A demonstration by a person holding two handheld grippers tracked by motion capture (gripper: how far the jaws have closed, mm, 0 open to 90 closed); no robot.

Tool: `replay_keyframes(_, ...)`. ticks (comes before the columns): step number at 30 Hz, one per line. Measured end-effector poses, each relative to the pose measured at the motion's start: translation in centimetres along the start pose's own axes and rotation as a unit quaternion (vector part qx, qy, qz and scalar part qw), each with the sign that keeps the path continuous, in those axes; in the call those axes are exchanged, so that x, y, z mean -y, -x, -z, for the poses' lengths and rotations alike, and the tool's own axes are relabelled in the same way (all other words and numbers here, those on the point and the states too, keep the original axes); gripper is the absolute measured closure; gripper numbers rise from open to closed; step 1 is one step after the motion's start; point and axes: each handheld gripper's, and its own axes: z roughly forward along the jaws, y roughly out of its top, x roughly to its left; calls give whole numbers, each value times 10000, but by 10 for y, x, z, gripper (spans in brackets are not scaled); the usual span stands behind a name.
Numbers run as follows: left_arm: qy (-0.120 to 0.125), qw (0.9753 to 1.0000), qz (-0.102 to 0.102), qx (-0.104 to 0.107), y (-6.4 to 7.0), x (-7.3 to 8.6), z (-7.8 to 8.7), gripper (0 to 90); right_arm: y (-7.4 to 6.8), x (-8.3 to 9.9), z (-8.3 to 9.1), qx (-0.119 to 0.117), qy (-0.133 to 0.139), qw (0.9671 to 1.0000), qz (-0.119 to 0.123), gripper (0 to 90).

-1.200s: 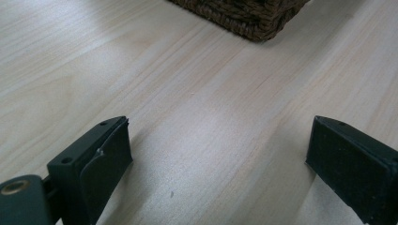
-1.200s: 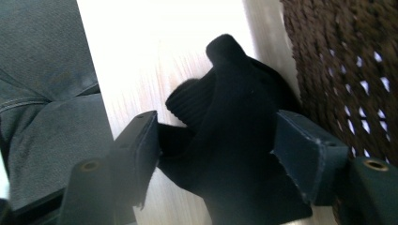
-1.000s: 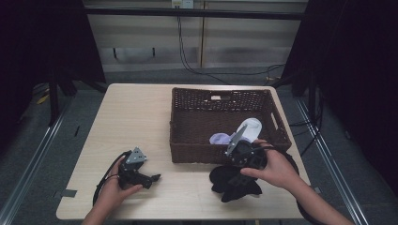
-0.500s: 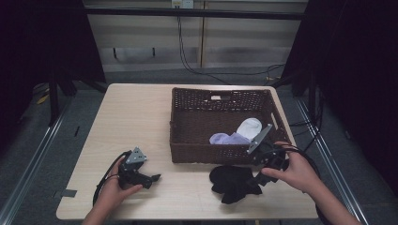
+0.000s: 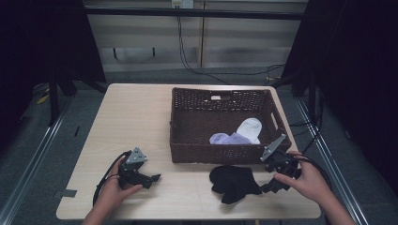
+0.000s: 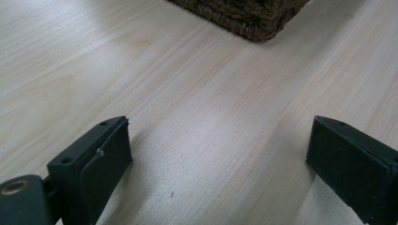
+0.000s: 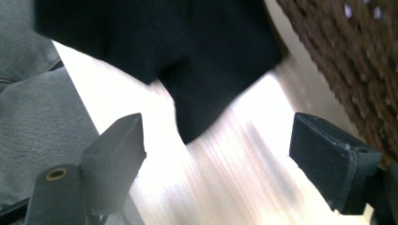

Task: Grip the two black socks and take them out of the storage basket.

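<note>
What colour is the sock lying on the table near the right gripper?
Black; the sock shows best in the high view.

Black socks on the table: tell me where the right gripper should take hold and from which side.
Grip the pointed end of the black socks nearest the right gripper, coming in low from their right. That flap lies flat on the table, clear of the basket, and already sits between the open jaws in the right gripper view.
</note>
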Motion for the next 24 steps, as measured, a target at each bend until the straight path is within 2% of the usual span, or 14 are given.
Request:
replay_keyframes(1, 1, 10000, 2, 1, 0, 0, 0, 60, 3, 6, -4, 109, -13, 9999, -50, 177)
replay_keyframes(3, 1, 10000, 1, 0, 0, 0, 0, 60, 7, 13, -8, 60, 76, 9999, -135, 171)
replay_keyframes(6, 2, 10000, 2, 0, 0, 0, 0, 60, 11, 22, -15, 121, 151, 9996, -227, 173)
replay_keyframes(10, 1, 10000, 3, 0, 0, 0, 0, 60, 16, 35, -24, 81, 367, 9982, -467, 171)
replay_keyframes(15, 2, 10000, 2, -1, 0, 0, 0, 60, 20, 47, -31, 189, 737, 9955, -572, 172)
replay_keyframes(19, 2, 10000, 2, -1, 0, 0, 0, 60, 20, 52, -35, 206, 862, 9945, -555, 167)
replay_keyframes(20, 1, 10000, 3, -2, 0, 0, 0, 61, 20, 55, -39, 302, 946, 9940, -451, 151)
replay_keyframes(21, 1, 10000, -1, -2, 0, 0, 0, 60, 19, 57, -39, 302, 980, 9937, -451, 153)
replay_keyframes(24, 1, 10000, 0, -3, 0, 0, 0, 61, 18, 60, -44, 442, 1306, 9900, -283, 135)
